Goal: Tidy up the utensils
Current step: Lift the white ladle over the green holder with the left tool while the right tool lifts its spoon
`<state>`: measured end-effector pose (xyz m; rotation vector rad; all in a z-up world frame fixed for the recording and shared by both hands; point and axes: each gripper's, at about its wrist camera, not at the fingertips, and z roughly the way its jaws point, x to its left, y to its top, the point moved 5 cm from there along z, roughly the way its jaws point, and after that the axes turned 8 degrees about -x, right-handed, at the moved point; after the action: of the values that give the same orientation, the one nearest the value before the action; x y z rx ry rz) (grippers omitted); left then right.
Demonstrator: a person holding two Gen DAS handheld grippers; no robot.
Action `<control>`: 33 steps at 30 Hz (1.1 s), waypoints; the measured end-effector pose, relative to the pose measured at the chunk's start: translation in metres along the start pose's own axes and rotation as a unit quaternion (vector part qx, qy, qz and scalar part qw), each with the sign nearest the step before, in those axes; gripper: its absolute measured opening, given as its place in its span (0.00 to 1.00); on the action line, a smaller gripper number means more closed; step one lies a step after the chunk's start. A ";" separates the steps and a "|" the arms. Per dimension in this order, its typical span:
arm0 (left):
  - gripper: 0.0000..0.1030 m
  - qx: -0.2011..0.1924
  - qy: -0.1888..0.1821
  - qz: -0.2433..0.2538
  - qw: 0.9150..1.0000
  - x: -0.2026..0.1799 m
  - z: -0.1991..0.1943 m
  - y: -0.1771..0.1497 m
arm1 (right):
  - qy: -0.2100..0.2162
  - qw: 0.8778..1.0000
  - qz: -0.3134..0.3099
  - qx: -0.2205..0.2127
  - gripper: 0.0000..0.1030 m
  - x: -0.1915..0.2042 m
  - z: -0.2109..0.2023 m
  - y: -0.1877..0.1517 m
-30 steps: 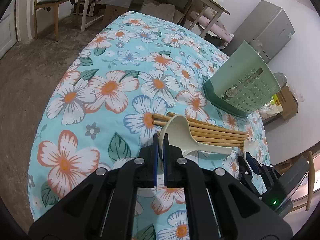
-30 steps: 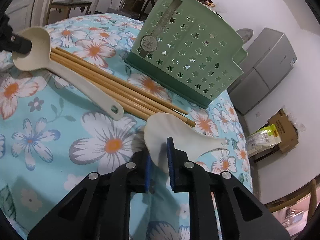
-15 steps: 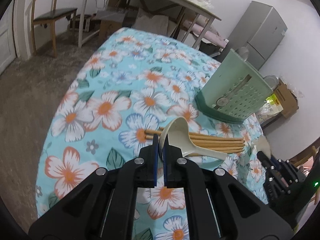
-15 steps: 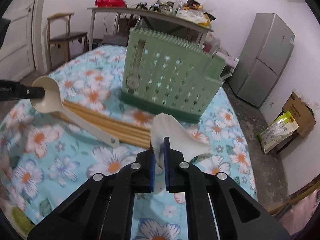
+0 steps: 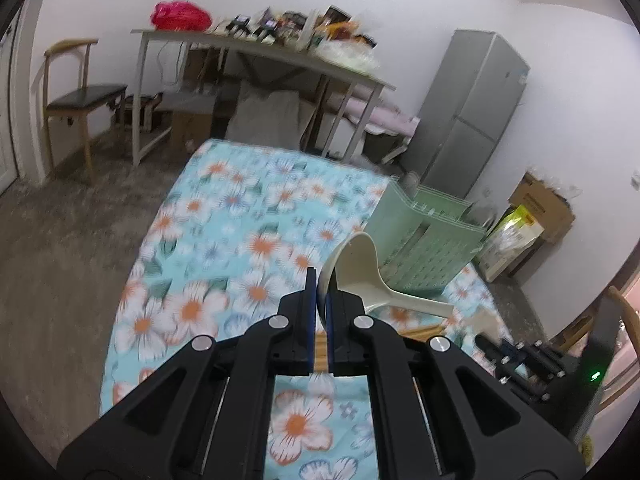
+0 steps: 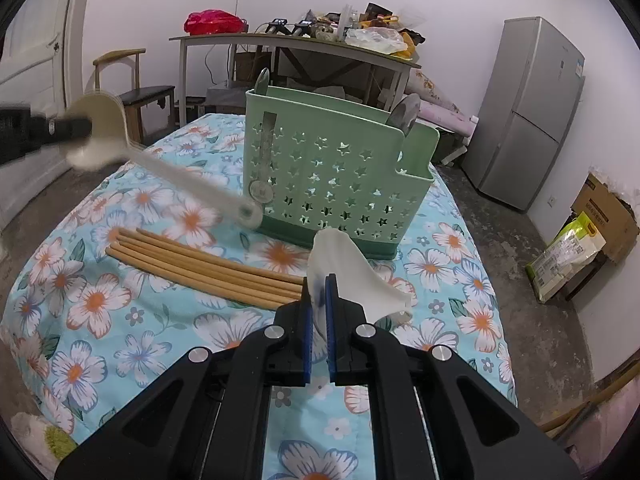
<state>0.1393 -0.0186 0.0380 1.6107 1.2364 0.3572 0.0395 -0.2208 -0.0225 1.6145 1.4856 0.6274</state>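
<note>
My left gripper [image 5: 319,286] is shut on the rim of a cream ladle [image 5: 362,276], held above the floral tablecloth [image 5: 256,240]; the same cream ladle [image 6: 120,144] appears blurred in the air at the left of the right wrist view. My right gripper [image 6: 319,286] is shut on a white rice paddle [image 6: 348,268], lifted off the cloth. A green star-punched utensil caddy [image 6: 340,180] stands upright behind it with metal utensils inside. Several wooden chopsticks [image 6: 200,264] lie on the cloth in front of the caddy [image 5: 420,240].
A grey fridge [image 6: 532,112] stands at the right wall. A cluttered side table [image 6: 296,44] and a wooden chair [image 6: 132,88] stand behind. A cardboard box [image 6: 608,212] and a yellow-green bag [image 6: 568,252] sit on the floor at the right.
Both grippers rose off the table with their utensils; the ladle left the chopsticks and the paddle left the cloth. The right jaws closed tighter on the paddle.
</note>
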 end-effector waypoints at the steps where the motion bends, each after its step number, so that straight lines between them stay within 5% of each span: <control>1: 0.03 -0.006 -0.004 0.002 1.000 -0.002 -0.002 0.005 | 0.001 1.000 0.000 0.000 0.06 0.000 0.000 0.000; 11: 0.03 -0.102 -0.049 0.050 0.992 -0.041 -0.016 0.079 | 0.005 1.000 0.005 -0.002 0.06 -0.003 0.001 0.003; 17: 0.03 -0.140 -0.015 0.131 0.981 -0.069 -0.006 0.102 | 0.006 1.000 0.008 -0.001 0.06 -0.004 0.002 0.003; 22: 0.03 -0.149 0.051 0.250 0.955 -0.097 0.017 0.094 | 0.006 1.000 0.007 0.000 0.06 -0.004 0.003 0.003; 29: 0.03 -0.151 0.118 0.419 0.887 -0.139 0.049 0.066 | 0.007 1.000 0.005 0.002 0.06 -0.004 0.005 0.002; 31: 0.03 -0.144 0.117 0.433 0.882 -0.145 0.056 0.063 | 0.008 1.000 0.005 0.002 0.06 -0.004 0.005 0.002; 33: 0.03 -0.130 0.106 0.432 0.886 -0.150 0.067 0.061 | 0.008 1.000 0.004 0.002 0.06 -0.004 0.005 0.002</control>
<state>0.1567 -0.1772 0.1107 1.8350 0.5028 1.2299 0.0439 -0.2254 -0.0230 1.6240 1.4934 0.6436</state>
